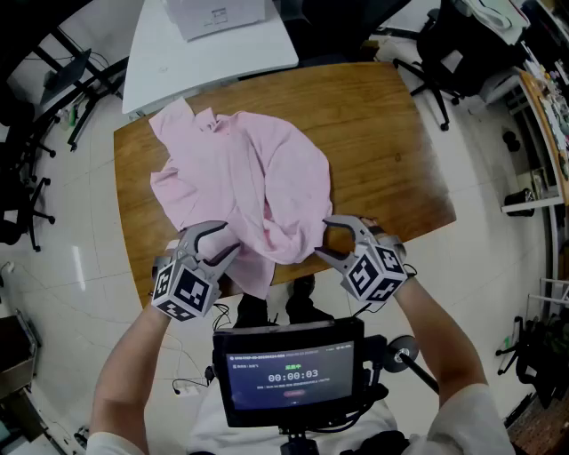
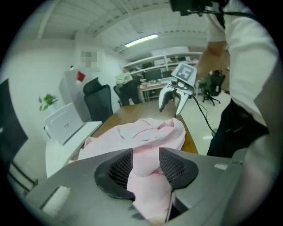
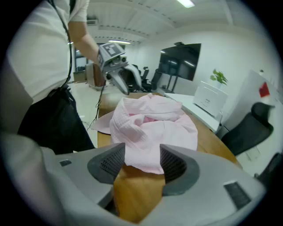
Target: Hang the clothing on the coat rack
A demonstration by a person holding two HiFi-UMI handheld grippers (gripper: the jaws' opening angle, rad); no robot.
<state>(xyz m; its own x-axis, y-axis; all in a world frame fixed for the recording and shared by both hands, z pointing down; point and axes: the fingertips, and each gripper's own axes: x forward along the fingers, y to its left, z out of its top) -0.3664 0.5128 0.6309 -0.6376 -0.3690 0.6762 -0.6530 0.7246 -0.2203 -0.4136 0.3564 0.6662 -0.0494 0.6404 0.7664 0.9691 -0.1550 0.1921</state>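
Pink garment [image 1: 244, 178] heaped on a wooden desk [image 1: 382, 142], 2 hand-held claws at its near edge.
Lies crumpled across the middle of the desk, with 1 fold drooping over the near edge. Left claw [image 1: 229, 238] pinched on that bunched fold, cloth bulging above and below the pads. Right claw [image 1: 320, 236] standing wide, garment hem lying loose between its pads, bare desk beneath.

Before you, a wooden table [image 1: 382, 133] carries a single crumpled pink shirt [image 1: 249, 178], heaped on the left half and reaching the near edge. On the far side, a white table [image 1: 178, 62] holds a white box [image 1: 218, 16].
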